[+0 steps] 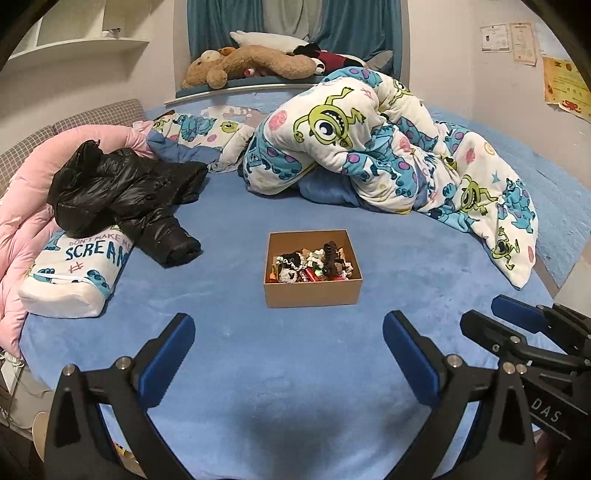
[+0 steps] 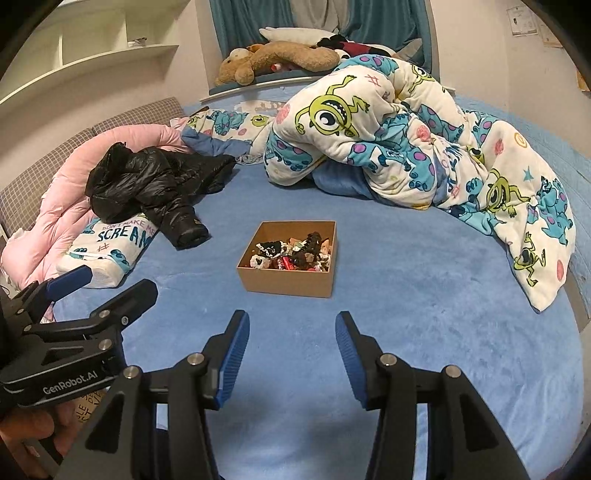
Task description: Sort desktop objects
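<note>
A home bedroom. A bed (image 1: 295,369) with a blue sheet fills the scene, with a cartoon-print quilt (image 1: 388,147) heaped at the far right and a black jacket (image 1: 122,195) and pillow (image 1: 77,277) on the left. Plush toys (image 1: 251,64) lie on a far ledge before teal curtains (image 1: 354,26).

The small things heaped in the cardboard box (image 1: 312,291) are too small and tangled to be told apart. The pillow (image 1: 70,280) near the bed's left edge is partly covered by the black jacket (image 1: 122,199), and its printed wording is cut short.
</note>
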Demonstrator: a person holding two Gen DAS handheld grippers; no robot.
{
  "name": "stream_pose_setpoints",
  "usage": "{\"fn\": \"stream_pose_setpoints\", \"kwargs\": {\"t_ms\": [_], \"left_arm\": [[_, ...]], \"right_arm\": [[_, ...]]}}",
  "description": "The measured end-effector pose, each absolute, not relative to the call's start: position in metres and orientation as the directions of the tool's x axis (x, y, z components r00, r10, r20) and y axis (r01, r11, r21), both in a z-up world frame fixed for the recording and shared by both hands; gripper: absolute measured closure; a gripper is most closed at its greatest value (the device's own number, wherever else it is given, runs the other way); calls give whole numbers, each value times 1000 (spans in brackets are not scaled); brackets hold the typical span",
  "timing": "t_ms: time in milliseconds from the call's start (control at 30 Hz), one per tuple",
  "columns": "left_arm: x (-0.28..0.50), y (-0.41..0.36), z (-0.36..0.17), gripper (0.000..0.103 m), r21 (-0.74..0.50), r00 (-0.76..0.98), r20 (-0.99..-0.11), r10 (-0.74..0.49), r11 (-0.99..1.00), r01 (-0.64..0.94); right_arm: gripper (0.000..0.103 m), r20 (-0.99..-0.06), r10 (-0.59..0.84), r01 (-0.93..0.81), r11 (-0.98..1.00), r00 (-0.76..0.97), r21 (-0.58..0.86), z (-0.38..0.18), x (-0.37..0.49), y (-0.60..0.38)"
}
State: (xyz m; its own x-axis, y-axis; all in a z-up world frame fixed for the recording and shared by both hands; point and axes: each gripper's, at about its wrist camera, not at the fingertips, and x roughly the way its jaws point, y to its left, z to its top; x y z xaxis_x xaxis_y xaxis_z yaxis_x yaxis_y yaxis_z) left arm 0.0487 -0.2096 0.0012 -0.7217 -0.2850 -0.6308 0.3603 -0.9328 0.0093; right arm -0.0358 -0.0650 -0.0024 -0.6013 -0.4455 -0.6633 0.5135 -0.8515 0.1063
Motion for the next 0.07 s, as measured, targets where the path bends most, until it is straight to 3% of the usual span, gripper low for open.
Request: {"fn": "stream_pose_setpoints", "kwargs": {"t_ms": [67], "left_arm": [[49, -209, 2, 0, 13, -722, -630, -287, -933, 360]], "right_arm": [[53, -663, -446, 514, -851, -601, 107, -3, -36, -65]]}}
